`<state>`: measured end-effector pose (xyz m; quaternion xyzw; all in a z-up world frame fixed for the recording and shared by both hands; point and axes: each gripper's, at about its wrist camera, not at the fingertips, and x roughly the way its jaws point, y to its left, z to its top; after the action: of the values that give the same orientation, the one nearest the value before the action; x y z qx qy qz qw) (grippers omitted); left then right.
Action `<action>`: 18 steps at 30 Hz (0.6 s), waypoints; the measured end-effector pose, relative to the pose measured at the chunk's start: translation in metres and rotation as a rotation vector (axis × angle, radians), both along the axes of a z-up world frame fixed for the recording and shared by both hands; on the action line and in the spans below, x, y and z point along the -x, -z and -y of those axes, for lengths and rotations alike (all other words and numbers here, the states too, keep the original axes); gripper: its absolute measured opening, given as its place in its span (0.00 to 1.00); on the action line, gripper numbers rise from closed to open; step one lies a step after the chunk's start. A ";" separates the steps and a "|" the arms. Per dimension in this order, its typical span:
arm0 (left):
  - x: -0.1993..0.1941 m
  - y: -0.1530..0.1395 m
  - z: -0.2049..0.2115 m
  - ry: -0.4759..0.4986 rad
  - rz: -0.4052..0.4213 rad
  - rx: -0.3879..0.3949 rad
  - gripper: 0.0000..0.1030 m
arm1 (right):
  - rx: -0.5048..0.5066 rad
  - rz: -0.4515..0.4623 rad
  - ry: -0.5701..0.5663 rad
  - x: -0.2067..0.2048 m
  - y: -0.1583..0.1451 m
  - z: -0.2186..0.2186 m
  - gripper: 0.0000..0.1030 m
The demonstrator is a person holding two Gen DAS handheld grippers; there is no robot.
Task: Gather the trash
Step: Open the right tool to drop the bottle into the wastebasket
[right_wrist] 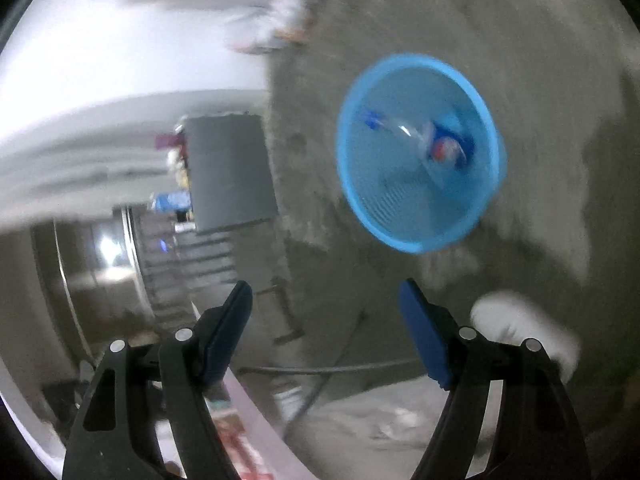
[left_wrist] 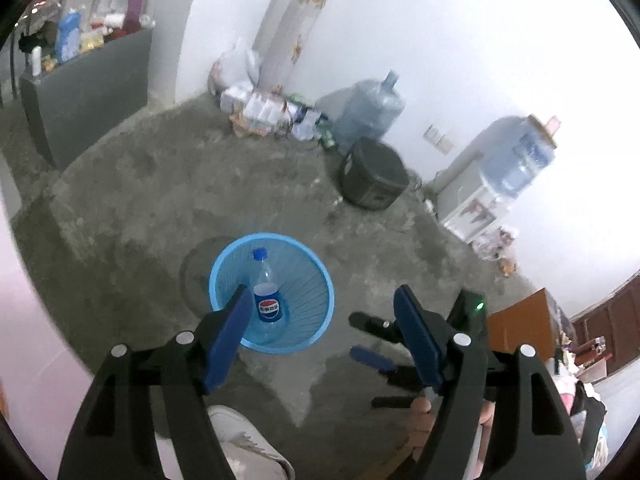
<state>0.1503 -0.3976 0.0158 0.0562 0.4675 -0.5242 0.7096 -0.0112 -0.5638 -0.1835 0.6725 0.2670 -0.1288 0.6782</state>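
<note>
A round blue basket stands on the concrete floor. Inside it a clear plastic bottle with a blue cap and a blue cola label leans against the wall. My left gripper hangs above the basket's near right side, jaws wide apart, nothing between them. To its right, lower down, my right gripper shows with its blue pads apart. In the blurred right wrist view the basket and bottle lie ahead at upper right; the right gripper is open and empty.
A black box, two large water jugs and a pile of bags line the far wall. A grey cabinet stands at left, a brown box at right. A white shoe is near me.
</note>
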 end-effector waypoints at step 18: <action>0.002 -0.094 -0.255 -0.549 0.220 0.157 0.94 | 1.044 -0.087 -0.267 -0.026 -0.174 -0.159 0.92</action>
<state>0.1479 -0.1428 0.1098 -0.0707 0.3437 -0.3380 0.8733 0.0149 -0.4046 -0.0091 0.2000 0.2788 -0.1847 0.9209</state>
